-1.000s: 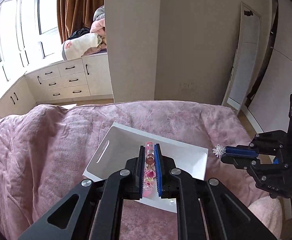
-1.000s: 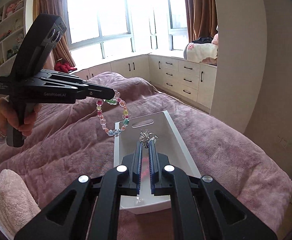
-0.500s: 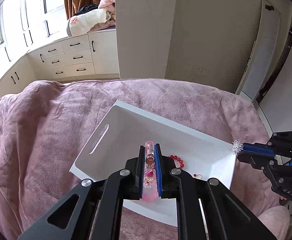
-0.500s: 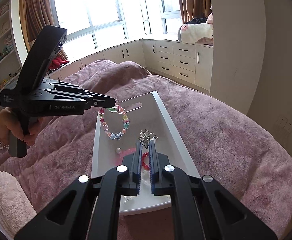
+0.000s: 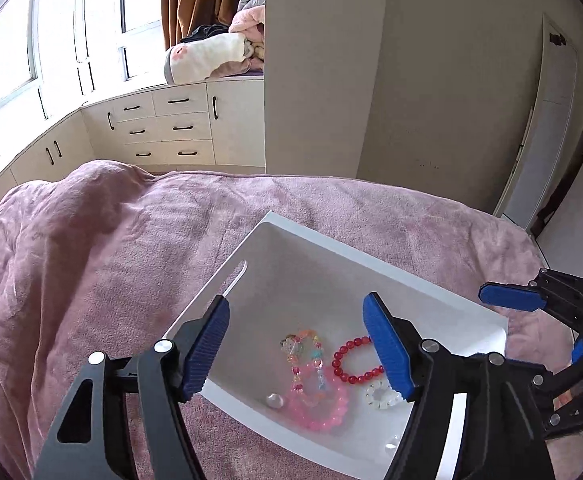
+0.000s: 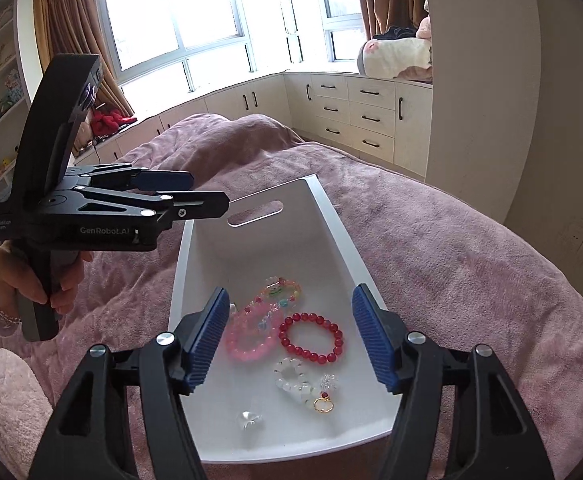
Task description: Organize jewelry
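i see both tongs spread wide and empty over the white tray [image 6: 343,236] on the bed [image 6: 471,264]: pink bracelet [image 6: 249,334] and red bracelet [image 6: 311,336] lie below between my right tongs [image 6: 289,336], left tongs [image 5: 295,344] hover tray's near-left side.

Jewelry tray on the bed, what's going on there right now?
A person holds a claw in each hand over the white tray on the pink blanket. Both the left claw and the right claw are open and hold nothing. In the tray lie the pink bracelet, red bracelet, multicolored bracelet, a clear beaded piece, a gold ring and a small sparkly piece.
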{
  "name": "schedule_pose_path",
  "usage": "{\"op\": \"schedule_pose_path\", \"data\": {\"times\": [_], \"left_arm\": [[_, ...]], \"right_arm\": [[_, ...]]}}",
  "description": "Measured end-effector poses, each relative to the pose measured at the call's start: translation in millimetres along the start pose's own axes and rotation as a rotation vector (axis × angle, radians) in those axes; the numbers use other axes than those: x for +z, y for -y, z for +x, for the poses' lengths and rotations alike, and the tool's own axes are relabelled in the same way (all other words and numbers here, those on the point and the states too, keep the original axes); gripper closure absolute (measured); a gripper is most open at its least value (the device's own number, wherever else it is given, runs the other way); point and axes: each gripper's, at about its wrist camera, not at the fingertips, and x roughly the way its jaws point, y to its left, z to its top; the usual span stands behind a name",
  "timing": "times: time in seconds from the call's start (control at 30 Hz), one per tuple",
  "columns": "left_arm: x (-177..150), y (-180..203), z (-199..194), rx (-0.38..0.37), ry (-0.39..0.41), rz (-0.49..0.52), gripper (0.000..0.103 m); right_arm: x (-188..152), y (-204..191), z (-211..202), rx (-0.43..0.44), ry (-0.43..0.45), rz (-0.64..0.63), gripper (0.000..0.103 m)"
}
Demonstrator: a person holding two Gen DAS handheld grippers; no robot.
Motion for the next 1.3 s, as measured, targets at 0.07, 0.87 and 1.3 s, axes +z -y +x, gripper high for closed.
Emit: {"op": "schedule_pose_path", "data": {"times": [0.07,0.87,1.3], "left_arm": [[-0.3,-3.2,-15.1,0.02,0.062,-0.019,0.021],[-85.7,19.9,-155.8,0.182,0.402,-0.043,0.003],[-157.8,64.4,-127.9,0.274,0.36,-0.009,0.003]], "right_arm": [[3.9,-4.9,-8.9,-0.012,0.037,-0.015,0.034],[-53.7,-43.3,-123.0,-0.124,0.304,-0.224,0.005],[-108.2,-32.1,-104.4,-0.157,0.235,-0.18,0.005]]}}
